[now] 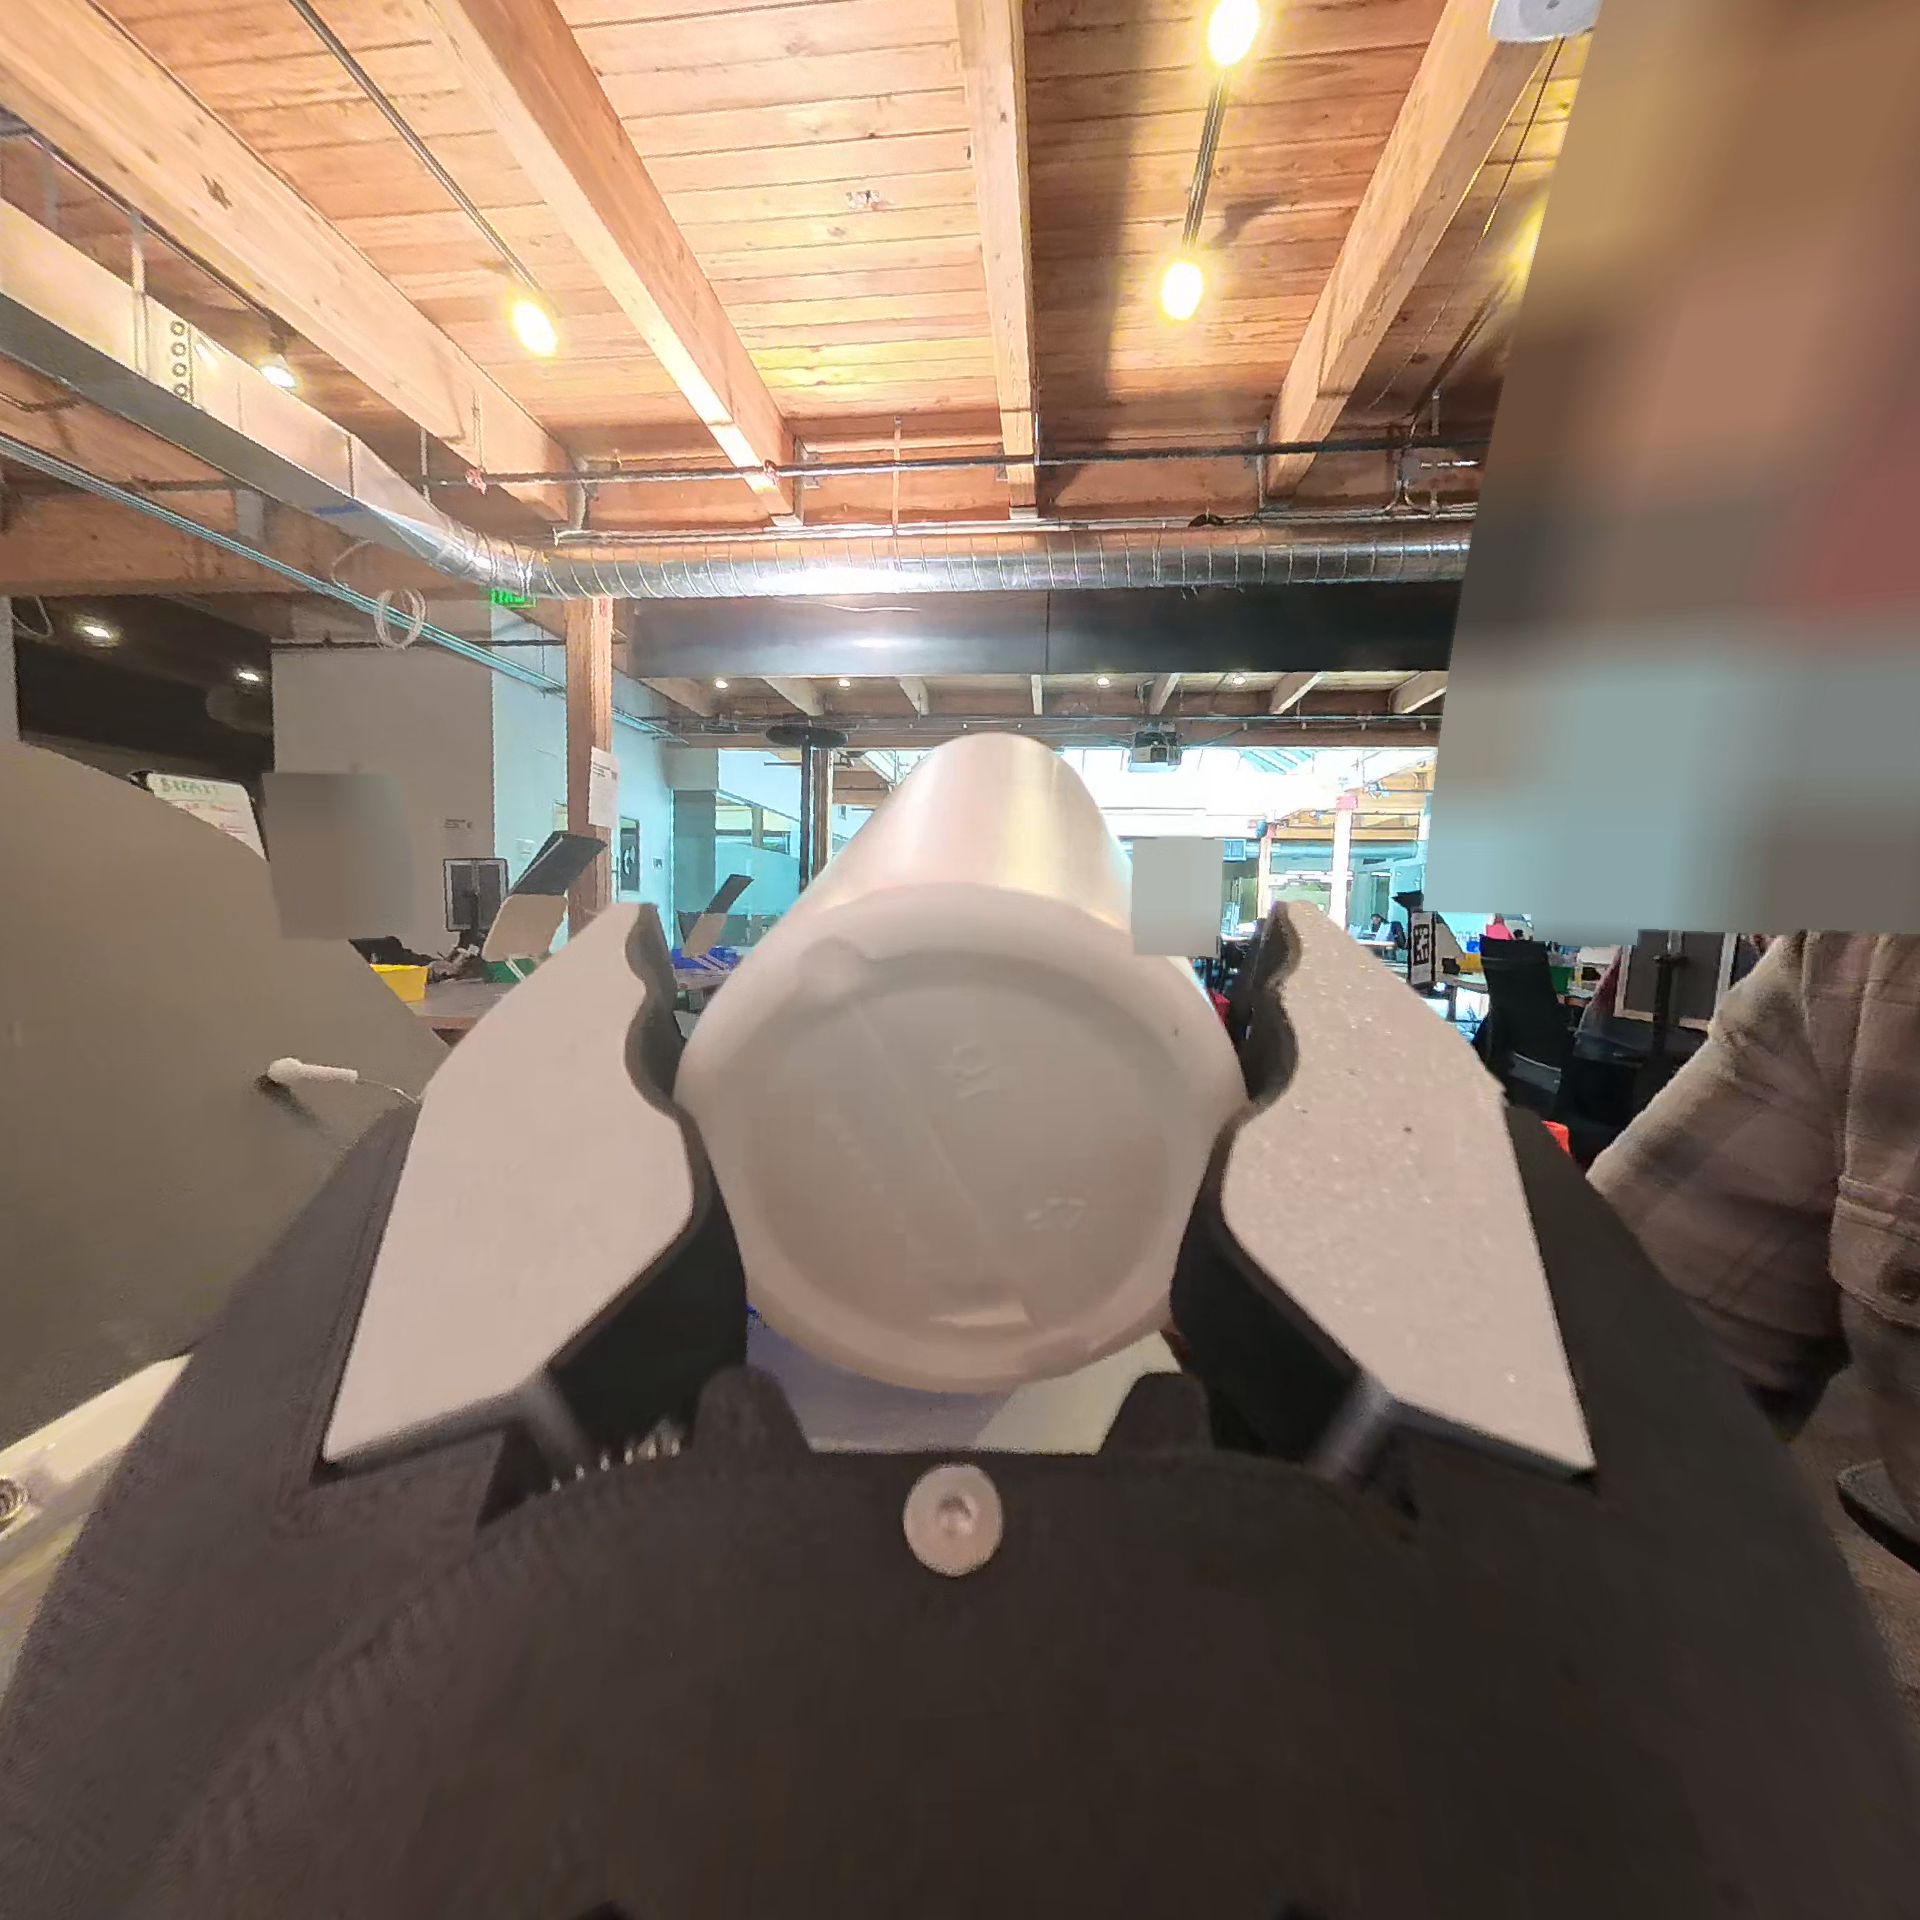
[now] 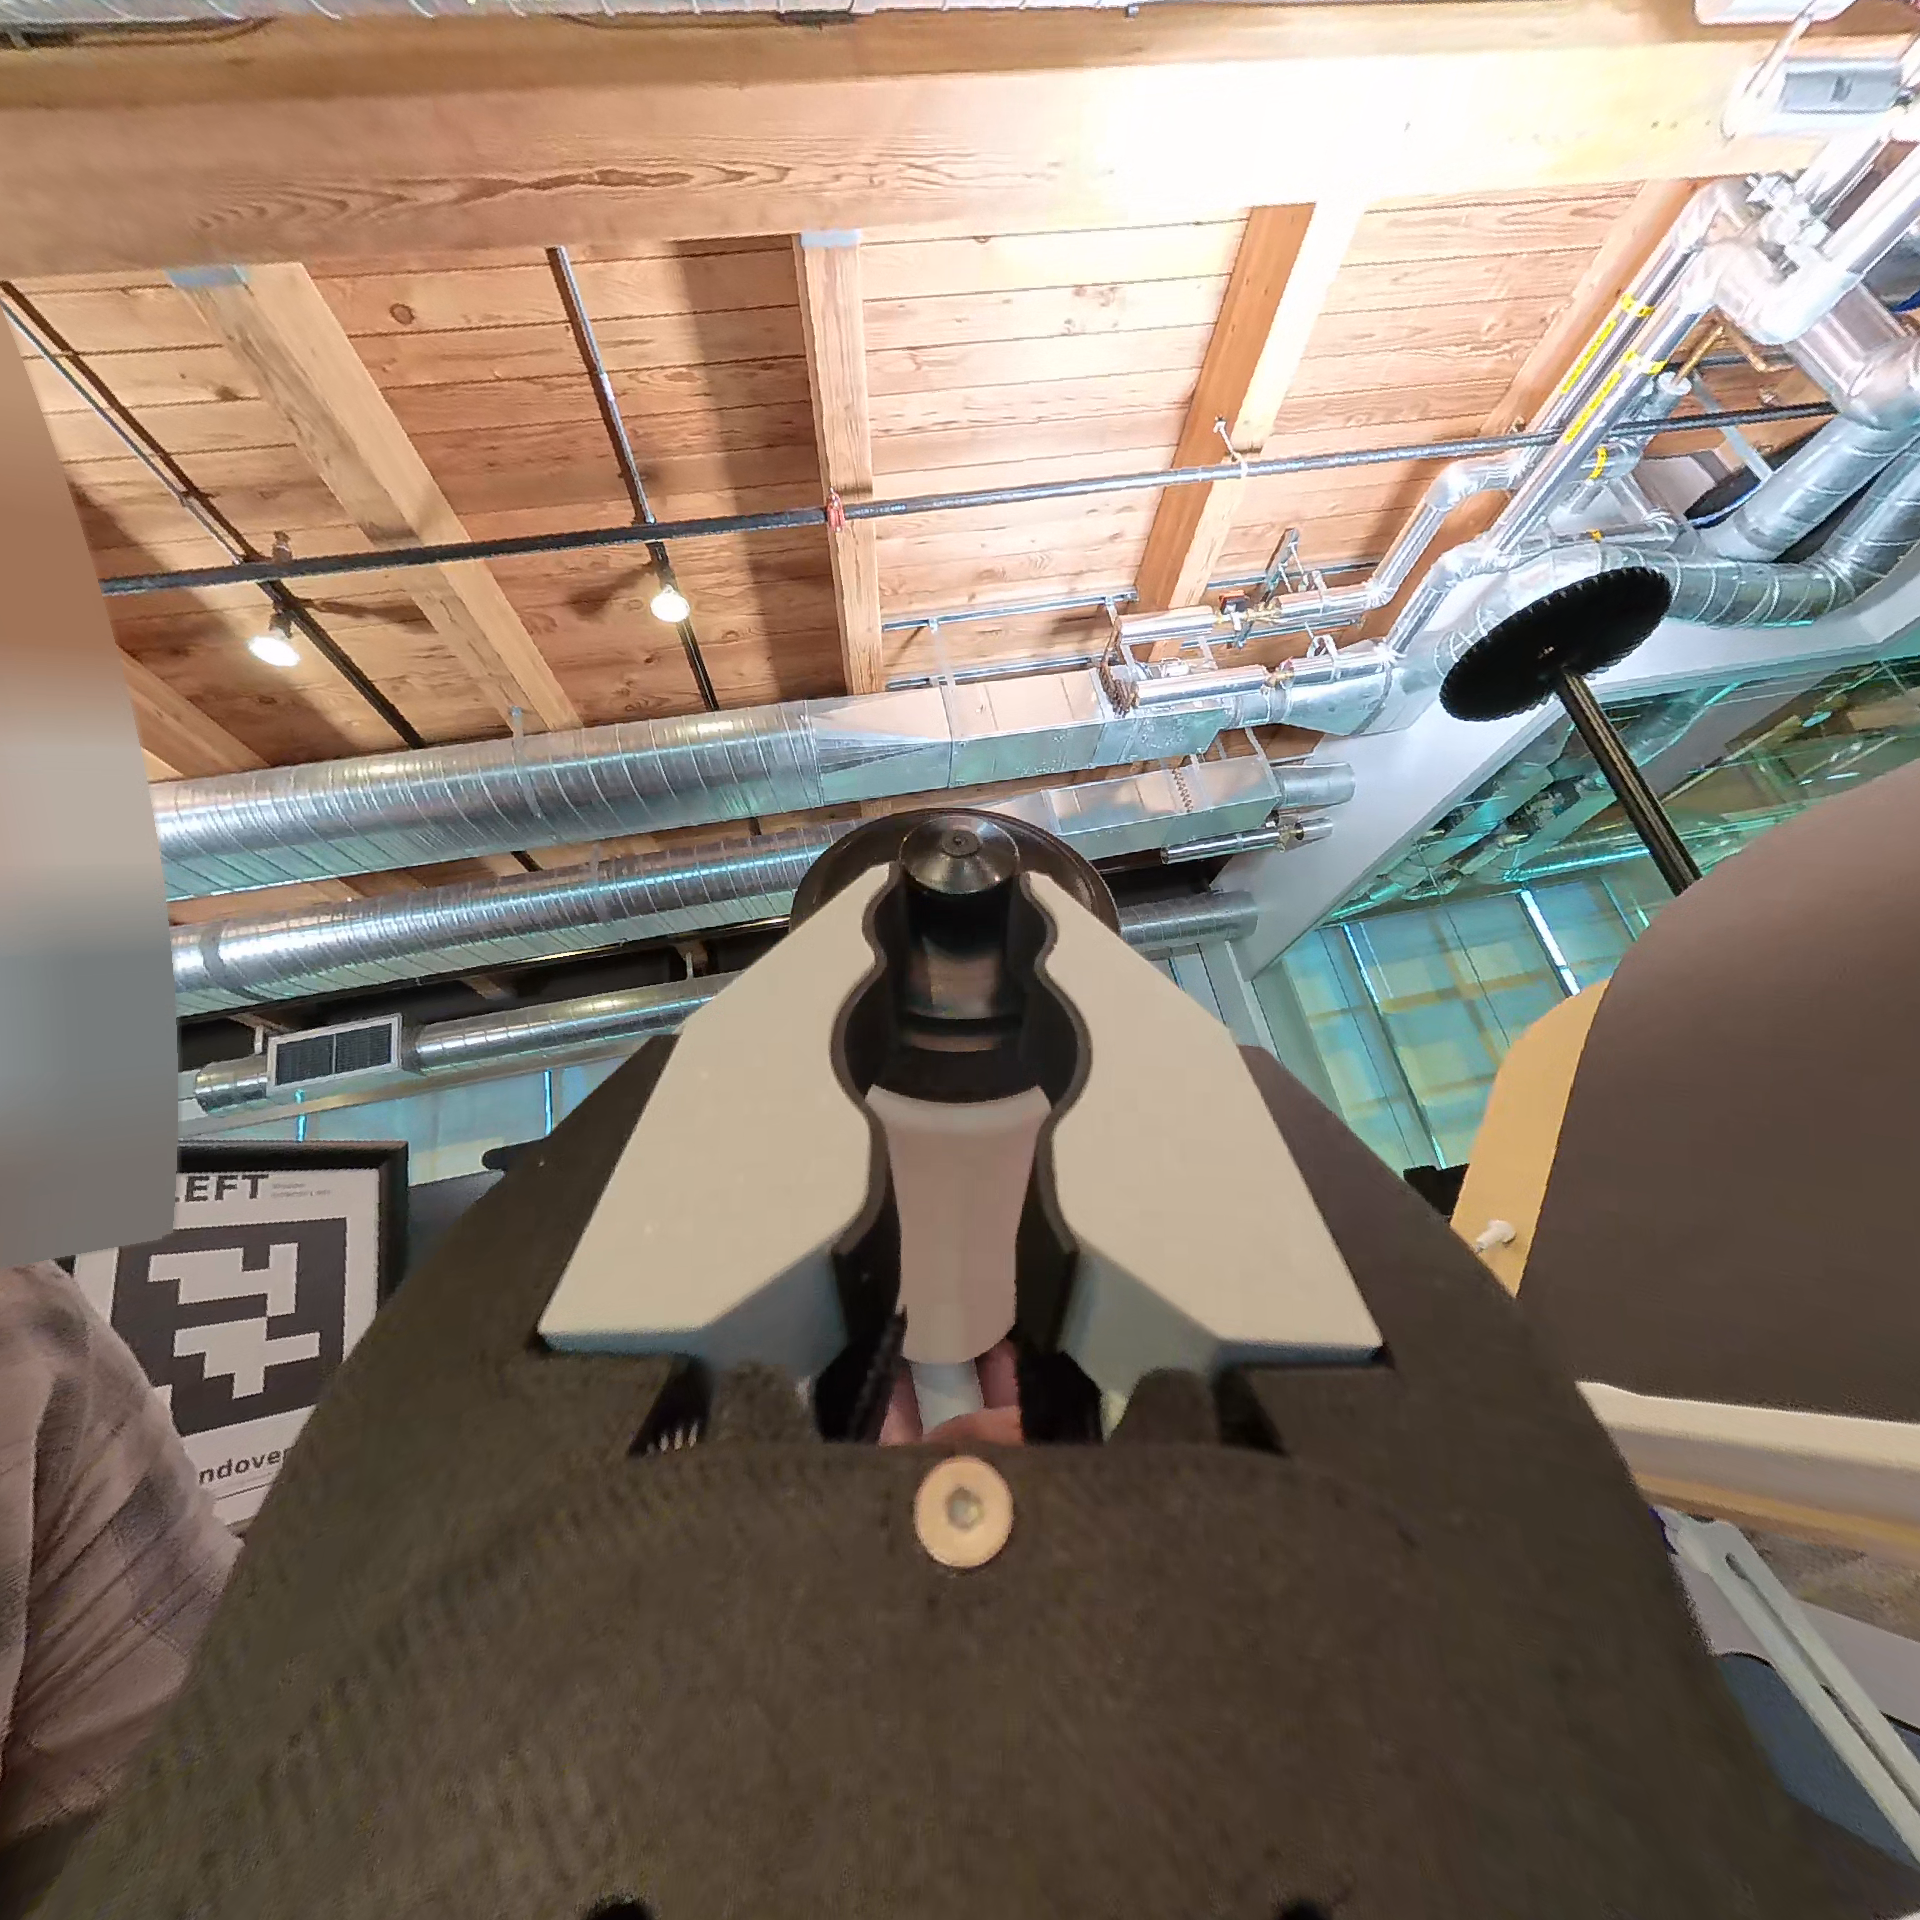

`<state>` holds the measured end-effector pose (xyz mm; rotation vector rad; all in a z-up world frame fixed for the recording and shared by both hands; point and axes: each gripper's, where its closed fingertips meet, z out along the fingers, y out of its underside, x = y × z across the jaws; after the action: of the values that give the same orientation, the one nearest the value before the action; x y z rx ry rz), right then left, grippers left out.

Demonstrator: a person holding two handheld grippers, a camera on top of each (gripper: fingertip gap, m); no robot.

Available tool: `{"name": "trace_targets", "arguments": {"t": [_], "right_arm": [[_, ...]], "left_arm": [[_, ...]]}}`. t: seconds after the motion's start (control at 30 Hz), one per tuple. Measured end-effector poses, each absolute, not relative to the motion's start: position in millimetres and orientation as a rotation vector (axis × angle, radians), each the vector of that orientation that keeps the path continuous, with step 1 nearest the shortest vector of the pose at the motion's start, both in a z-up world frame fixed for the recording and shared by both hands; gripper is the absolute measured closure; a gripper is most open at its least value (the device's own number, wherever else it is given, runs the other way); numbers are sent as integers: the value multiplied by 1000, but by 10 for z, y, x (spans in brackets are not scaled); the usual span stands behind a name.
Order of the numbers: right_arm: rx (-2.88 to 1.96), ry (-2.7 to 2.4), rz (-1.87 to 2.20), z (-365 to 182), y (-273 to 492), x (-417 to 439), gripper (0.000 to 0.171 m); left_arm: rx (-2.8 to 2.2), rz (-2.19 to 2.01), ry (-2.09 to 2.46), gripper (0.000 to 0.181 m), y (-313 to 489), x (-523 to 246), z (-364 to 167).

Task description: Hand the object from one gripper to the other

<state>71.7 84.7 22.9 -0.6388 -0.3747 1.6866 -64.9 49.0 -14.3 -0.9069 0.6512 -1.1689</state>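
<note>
White bottle (image 1: 961,1122): clamped base-first in left gripper (image 1: 961,997); its black cap (image 2: 956,914) pinched by right gripper (image 2: 961,987). Risk: both grips opposing could twist or drop it.

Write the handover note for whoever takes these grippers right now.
Left gripper: shut on the white bottle, base toward its camera.
Right gripper: shut around a white neck under a black cap.
Whether that is the same bottle cannot be told, so the handover is unconfirmed.
Left to do: release by one gripper, if both hold it.
</note>
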Motion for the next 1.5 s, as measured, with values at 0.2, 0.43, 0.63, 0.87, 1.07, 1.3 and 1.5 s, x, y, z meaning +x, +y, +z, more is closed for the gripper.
{"name": "trace_targets", "arguments": {"t": [0.2,0.43,0.63,0.87,1.07,1.3,1.5], "right_arm": [[-642,-391,1669,254,841,740,156],[-647,-421,1630,292,836,785,155],[-713,-471,1591,208,878,692,155],[-810,-659,1465,98,854,542,156],[-894,-881,1322,-62,764,378,156],[-949,-1086,1269,-289,584,144,155],[-962,-1170,1267,-395,457,-4,156]], "left_arm": [[-947,-1173,682,76,516,-582,-238],[-974,-1172,665,80,585,-618,-302],[-1031,-1133,696,85,645,-548,-424],[-1166,-878,831,82,668,-520,-470],[-1344,-558,1132,56,481,-185,-693],[-1297,-603,1040,74,408,154,-479],[-1336,-610,1069,89,420,253,-603]]}}
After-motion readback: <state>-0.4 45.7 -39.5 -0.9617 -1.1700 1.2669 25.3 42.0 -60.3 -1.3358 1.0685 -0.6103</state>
